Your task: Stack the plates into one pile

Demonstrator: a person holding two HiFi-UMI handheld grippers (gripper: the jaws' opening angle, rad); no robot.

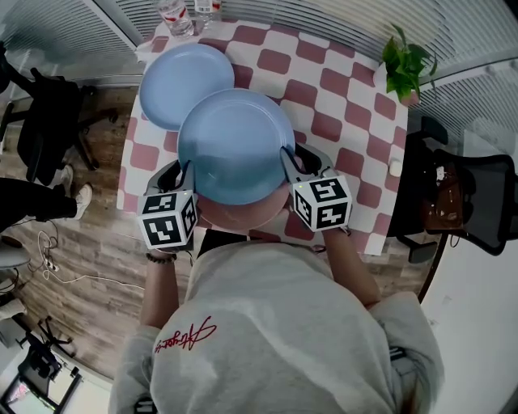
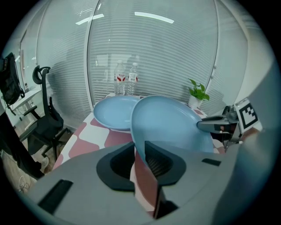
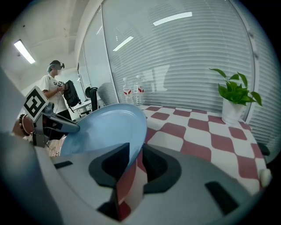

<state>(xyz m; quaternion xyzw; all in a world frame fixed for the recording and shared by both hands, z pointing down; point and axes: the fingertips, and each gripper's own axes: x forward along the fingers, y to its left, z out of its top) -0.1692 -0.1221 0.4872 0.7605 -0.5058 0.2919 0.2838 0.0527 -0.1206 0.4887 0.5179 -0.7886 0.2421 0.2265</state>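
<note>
Round light-blue plate [image 1: 235,145] pinched at opposite rims by left tool [image 2: 139,150] and right tool [image 3: 136,151], centred over round pink plate [image 1: 243,217] for stacking.

My left gripper [image 2: 139,151] and right gripper [image 3: 135,158] have smooth, matt grey plastic shells; the black pads [image 2: 159,163] look rubbery and finely ribbed. The pale blue plate [image 2: 171,127] between them is smooth with a soft satin sheen, ceramic or hard plastic, I cannot tell which; the second blue plate [image 1: 184,85] has the same finish. The tablecloth [image 1: 344,89] is a smooth, faintly shiny sheet of red and white checks. The water bottles [image 1: 176,16] are clear glossy plastic. The floor [image 1: 97,242] is matt wood plank. My sweatshirt [image 1: 275,340] is soft grey cloth
</note>
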